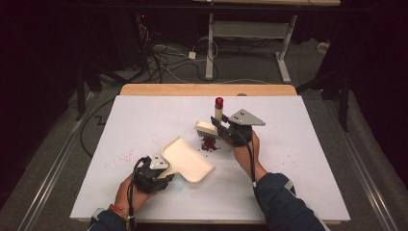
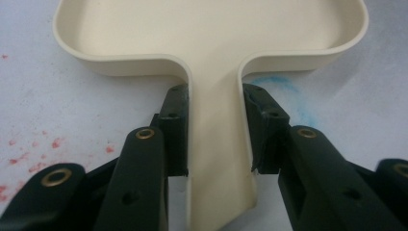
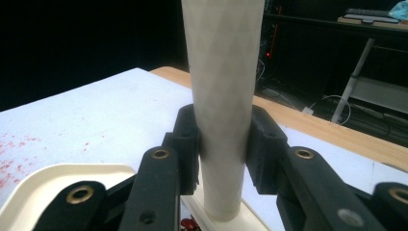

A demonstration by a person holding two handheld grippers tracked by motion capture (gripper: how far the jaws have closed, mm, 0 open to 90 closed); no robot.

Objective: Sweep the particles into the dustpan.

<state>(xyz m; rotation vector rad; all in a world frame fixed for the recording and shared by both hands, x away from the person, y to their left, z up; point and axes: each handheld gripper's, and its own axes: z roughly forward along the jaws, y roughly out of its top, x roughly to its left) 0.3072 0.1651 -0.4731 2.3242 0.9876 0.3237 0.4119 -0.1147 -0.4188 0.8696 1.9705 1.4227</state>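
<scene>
Cream plastic made up the flat dustpan-shaped tray [image 1: 188, 161] lying near the middle of the white-covered counter [image 1: 144, 115], its stubby handle pointing toward the near left. The left claw [image 1: 161, 174], held in the person's left hand [image 1: 129, 192], was clamped on that handle; in the left gripper view the two black jaws pressed against both sides of the handle [image 2: 214, 139], with the tray's shallow pan spreading out beyond them. Just beyond the tray's far right corner lay a small heap of dark red crumbs [image 1: 209, 143] on the counter, and fainter red specks [image 1: 126, 156] dotted the surface left of the tray. The right claw [image 1: 217, 126], held in the right hand [image 1: 246, 150], was closed around the cream, faceted upright handle [image 3: 222, 96] of a brush-like tool whose pale head [image 1: 205, 128] sat at the crumbs' far edge. A red knob [image 1: 219, 102] topped this handle in the high view. In the right gripper view the jaws squeezed the handle from both sides, with a rim of the tray [image 3: 57, 175] visible at lower left and the counter's wooden far edge [image 3: 327, 132] behind.
</scene>
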